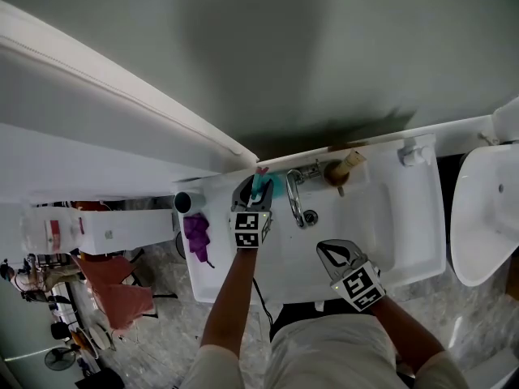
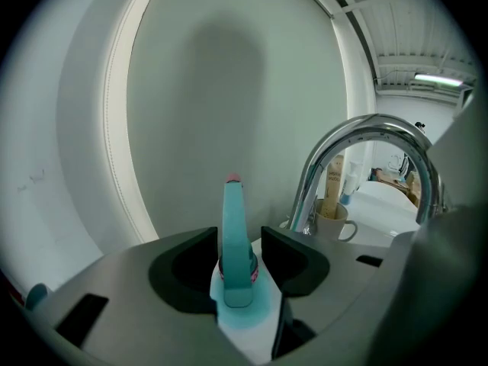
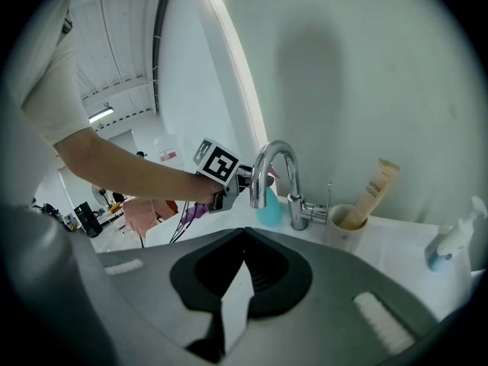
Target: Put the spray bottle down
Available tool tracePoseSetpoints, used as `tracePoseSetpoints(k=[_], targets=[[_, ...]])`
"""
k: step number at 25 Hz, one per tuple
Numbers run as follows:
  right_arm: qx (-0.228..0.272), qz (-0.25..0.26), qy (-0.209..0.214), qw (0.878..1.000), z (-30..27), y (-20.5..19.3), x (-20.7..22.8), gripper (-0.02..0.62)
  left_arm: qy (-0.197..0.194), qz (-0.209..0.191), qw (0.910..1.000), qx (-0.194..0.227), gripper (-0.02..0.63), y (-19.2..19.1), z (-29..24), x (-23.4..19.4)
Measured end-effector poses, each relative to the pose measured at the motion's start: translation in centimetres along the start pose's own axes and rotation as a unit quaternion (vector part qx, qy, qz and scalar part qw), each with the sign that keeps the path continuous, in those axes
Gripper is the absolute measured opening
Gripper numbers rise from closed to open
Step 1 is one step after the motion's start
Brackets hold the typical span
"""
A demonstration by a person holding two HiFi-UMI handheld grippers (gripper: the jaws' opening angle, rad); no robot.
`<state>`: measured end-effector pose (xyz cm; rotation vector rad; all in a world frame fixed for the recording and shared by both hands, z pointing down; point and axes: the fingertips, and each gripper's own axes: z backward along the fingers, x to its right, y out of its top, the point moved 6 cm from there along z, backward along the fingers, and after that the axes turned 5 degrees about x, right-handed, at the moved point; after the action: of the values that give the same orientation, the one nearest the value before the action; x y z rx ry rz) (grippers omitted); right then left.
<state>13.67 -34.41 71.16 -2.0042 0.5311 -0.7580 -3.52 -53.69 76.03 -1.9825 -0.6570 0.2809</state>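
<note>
A white sink (image 1: 405,217) carries a chrome tap (image 1: 293,199) on its back rim. Just left of the tap the teal spray bottle (image 2: 235,227) stands upright between the left claw's (image 2: 238,244) released jaws. The right claw (image 3: 242,236) is clenched and empty.

Spray bottle (image 1: 261,186) stands on back ledge of sink (image 1: 405,233), between jaws of my left gripper (image 1: 252,191), just left of faucet (image 1: 296,197). Cup (image 1: 334,173) right of faucet. My right gripper (image 3: 244,235) over sink's front, well apart.
</note>
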Motion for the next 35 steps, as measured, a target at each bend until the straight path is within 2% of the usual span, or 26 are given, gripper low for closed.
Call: tracePoseSetpoints(k=[11,20,28,31,35], targets=[[0.004,0.004,-0.004,1.0,0.7,0.1,-0.5,0.011,0.0,0.0,1.0,-0.002,0.252,0.3,0.7,-0.2],[0.022,0.021,-0.013,0.999,0.8,1.7,-2.0,0.011,-0.008,-0.008,0.9997,0.021,0.256,2.1,3.6,-0.5],[0.044,0.03,-0.061,0.997,1.6,3.8,-5.3,0.011,-0.025,-0.004,0.9984,0.051,0.254,3.5,9.8,-1.0],[0.053,0.031,-0.079,0.995,2.1,4.2,-7.2,0.011,-0.025,-0.004,0.998,0.058,0.205,3.6,12.7,-1.4],[0.054,0.042,-0.1,0.993,2.8,4.6,-9.9,0.011,-0.03,0.002,0.997,0.071,0.191,3.5,16.7,-2.1]])
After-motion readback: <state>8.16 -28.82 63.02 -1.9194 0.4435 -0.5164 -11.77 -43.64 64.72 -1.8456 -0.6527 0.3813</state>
